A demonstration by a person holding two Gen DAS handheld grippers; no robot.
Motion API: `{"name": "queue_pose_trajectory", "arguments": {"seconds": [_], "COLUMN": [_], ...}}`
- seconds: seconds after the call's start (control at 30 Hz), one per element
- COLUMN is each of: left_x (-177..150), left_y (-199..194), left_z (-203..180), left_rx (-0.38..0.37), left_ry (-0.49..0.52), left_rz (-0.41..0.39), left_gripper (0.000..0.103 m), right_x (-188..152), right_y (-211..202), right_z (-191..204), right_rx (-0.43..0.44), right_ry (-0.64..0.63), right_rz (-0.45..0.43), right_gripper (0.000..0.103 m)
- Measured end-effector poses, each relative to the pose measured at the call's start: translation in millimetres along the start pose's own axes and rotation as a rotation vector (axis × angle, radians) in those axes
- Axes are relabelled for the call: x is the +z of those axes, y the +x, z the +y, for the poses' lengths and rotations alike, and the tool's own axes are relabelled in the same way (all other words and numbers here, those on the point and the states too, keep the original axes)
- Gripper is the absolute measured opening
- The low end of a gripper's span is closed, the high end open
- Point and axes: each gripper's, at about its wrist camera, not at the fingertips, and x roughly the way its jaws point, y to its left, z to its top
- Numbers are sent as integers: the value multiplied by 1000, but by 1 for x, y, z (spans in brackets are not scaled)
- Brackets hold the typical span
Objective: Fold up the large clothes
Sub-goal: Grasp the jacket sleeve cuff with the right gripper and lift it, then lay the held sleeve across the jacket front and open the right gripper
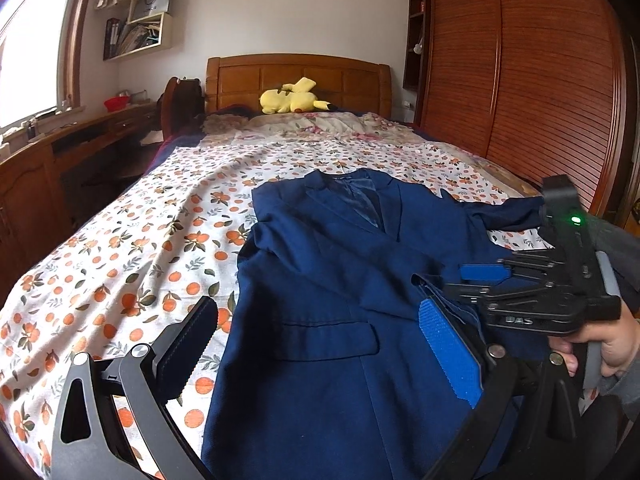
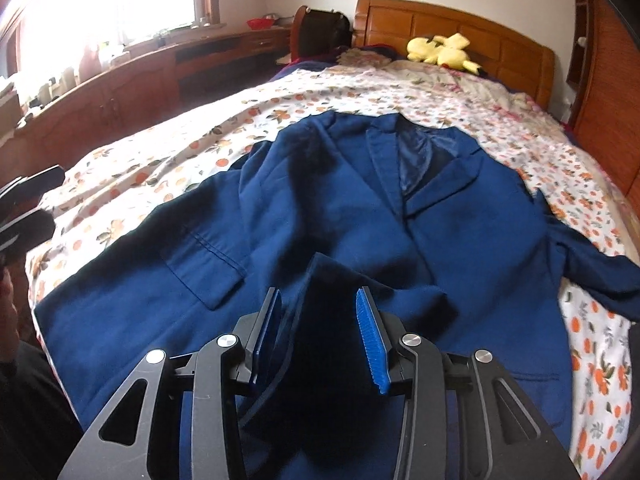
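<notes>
A navy blazer [image 1: 340,248] lies face up on the bed, collar toward the headboard, one sleeve folded across its front. In the right wrist view the blazer [image 2: 460,240] fills the middle. My right gripper [image 2: 320,332] is low over it with its jaws apart. The folded sleeve's cuff [image 2: 324,304] stands between the pads and leans toward the left pad, with a gap at the blue right pad. The left wrist view shows that right gripper [image 1: 468,282] from the side, held by a hand [image 1: 612,344]. My left gripper [image 1: 320,344] stands wide open over the blazer's pocket flap [image 1: 324,336], gripping nothing.
The bed sheet [image 1: 132,264] has an orange fruit print. A yellow plush toy [image 1: 292,100] lies by the wooden headboard [image 1: 296,76]. A wooden wardrobe [image 1: 520,64] runs along the right side. A desk [image 1: 80,136] and chair stand to the left under the window.
</notes>
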Motion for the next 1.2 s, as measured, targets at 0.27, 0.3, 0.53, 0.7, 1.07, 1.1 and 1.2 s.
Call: {"name": "queue_pose_trajectory", "arguments": {"seconds": [0.27, 0.3, 0.53, 0.7, 1.07, 1.1, 1.2], "left_x": [-4, -4, -5, -6, -2, -1, 1], "left_y": [8, 10, 13, 17, 21, 21, 23], "left_z": [-6, -6, -13, -18, -30, -32, -39], "left_rx": [-6, -7, -20, -25, -51, -53, -65], "left_ry": [17, 18, 35, 47, 71, 74, 74], "left_rz": [23, 25, 31, 39, 29, 24, 22], "left_gripper": [101, 101, 101, 101, 101, 101, 101], "right_x": [4, 3, -1, -8, -31, -34, -42], "right_y": [38, 38, -11, -60, -123, -122, -119], "right_z": [-6, -9, -19, -35, -57, -58, -65], "right_rx": [-10, 15, -9, -26, -84, -104, -154], "right_ry": [19, 27, 28, 35, 53, 47, 52], "right_rz": [96, 101, -37, -151, -238, -232, -213], "right_gripper": [19, 9, 5, 4, 2, 2, 2]}}
